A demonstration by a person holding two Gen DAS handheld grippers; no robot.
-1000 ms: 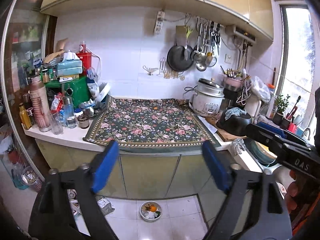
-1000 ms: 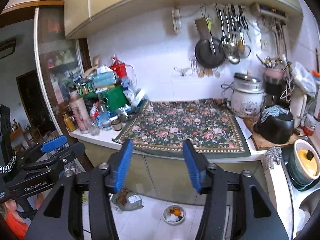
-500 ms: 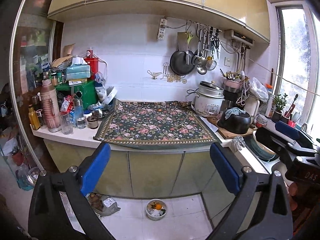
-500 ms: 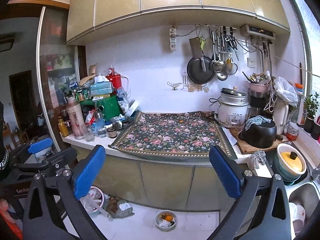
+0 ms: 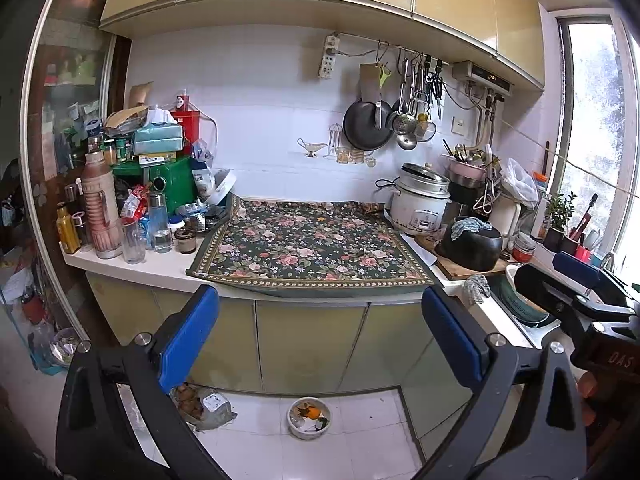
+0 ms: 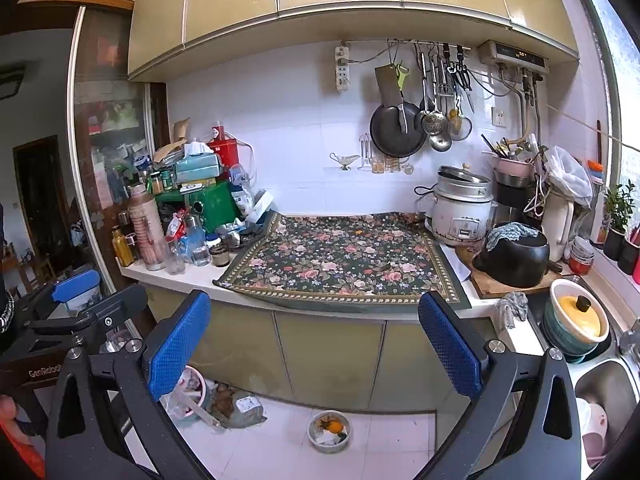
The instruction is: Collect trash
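Note:
My left gripper (image 5: pixel 318 294) and my right gripper (image 6: pixel 313 300) both hang open and empty, well back from the kitchen counter. Each shows in the other's view: the right gripper (image 5: pixel 556 276) at the right edge, the left gripper (image 6: pixel 104 292) at the left edge. On the white floor tiles by the cabinet doors stands a small bowl of orange peel and scraps (image 5: pixel 309 417) (image 6: pixel 329 431). Left of it lies a grey plastic bag with brown contents (image 5: pixel 204 402) (image 6: pixel 240 404). A pink bin with a white liner (image 6: pixel 188 390) sits partly hidden behind my right gripper's left finger.
A floral cloth (image 5: pixel 312 244) covers the counter's middle. Bottles, jars and boxes (image 5: pixel 132 200) crowd its left end. A rice cooker (image 5: pixel 420 204), a black pot (image 5: pixel 470 244) and a sink with dishes (image 6: pixel 576 320) stand at the right. Pans and utensils hang on the wall.
Both views have pulled back from the counter, so more floor shows. The right gripper's jaws have spread from half open to wide. The left jaws have widened a little.

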